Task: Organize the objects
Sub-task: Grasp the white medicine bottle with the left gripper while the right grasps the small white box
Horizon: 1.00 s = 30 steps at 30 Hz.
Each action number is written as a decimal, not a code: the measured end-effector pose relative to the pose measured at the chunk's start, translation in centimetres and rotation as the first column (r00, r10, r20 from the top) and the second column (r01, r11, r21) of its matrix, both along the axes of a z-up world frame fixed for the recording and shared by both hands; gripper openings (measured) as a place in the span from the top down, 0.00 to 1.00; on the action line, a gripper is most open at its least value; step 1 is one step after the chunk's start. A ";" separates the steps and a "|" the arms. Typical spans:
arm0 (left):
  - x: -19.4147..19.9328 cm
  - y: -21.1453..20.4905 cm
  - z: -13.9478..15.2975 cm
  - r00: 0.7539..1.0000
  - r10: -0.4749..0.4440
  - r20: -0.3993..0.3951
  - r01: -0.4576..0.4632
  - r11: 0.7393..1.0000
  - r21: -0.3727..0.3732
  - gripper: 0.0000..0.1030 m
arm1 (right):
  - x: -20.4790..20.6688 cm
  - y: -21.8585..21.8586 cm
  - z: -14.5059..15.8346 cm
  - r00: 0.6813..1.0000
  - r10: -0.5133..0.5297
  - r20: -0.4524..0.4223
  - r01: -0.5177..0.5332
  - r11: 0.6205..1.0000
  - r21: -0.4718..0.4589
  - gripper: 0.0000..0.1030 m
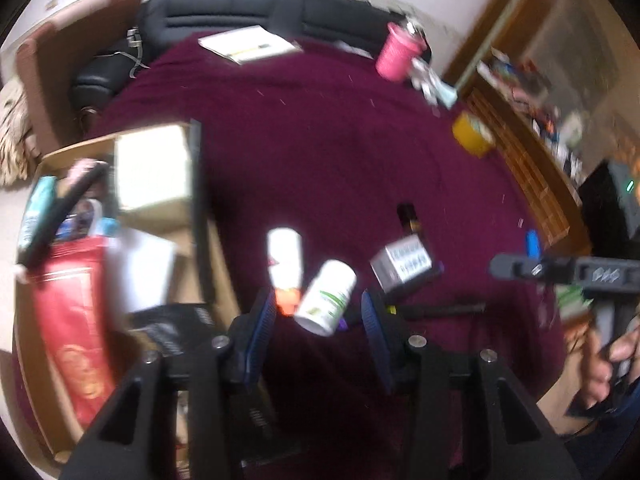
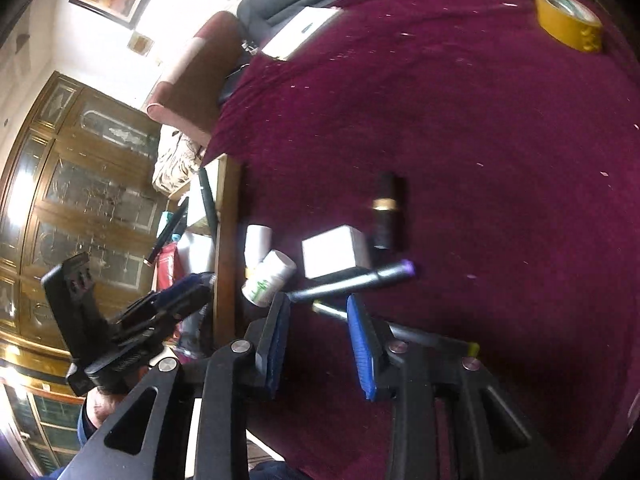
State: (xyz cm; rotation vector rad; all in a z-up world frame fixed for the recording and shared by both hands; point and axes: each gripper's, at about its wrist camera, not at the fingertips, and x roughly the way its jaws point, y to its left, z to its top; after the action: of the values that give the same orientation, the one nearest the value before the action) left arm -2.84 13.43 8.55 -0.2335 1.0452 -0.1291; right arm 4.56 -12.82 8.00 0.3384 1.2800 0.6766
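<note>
White plastic, smooth and cylindrical: a small bottle (image 1: pixel 326 298) with a green label lies on its side on the desk (image 1: pixel 320 140), its long axis slanting from the open space between the left tool's pads up and to the right in the left wrist view. Its base is blurred, and no pad visibly presses it. Just beside it lies a taller white tube (image 1: pixel 284 258) with an orange end, running nearly straight away from the camera. A grey rectangular box (image 1: pixel 402 264) sits to the right, a dark lipstick-like cylinder (image 1: pixel 408 218) with a gold band beyond it. A dark marker (image 2: pixel 352 282) with a purple tip lies crosswise in front of the right tool.

The left tool (image 1: pixel 318 320) stands partly open, its ribbed blue pads apart. The right tool (image 2: pixel 318 320) is also parted, nothing gripped.

The desk wears a deep maroon, nappy cloth. A cardboard box (image 1: pixel 48 160) at its left edge holds a red pouch (image 1: pixel 72 320) and blurred items, partly cut off. Farther off stand a pink ribbed cup (image 1: pixel 398 54) and a roll of yellow tape (image 2: pixel 568 20).
</note>
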 end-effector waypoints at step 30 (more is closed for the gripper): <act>3.4 -4.2 -6.6 0.991 -0.025 -0.132 0.035 0.997 0.070 0.69 | 2.0 8.0 -2.0 0.961 0.246 0.127 -0.194 0.927 -0.321 0.43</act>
State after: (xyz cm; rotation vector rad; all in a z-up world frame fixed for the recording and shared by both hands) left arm 0.60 9.22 1.93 -0.1621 1.1824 -0.1039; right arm 6.60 -4.82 6.00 -0.1181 1.2508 0.6683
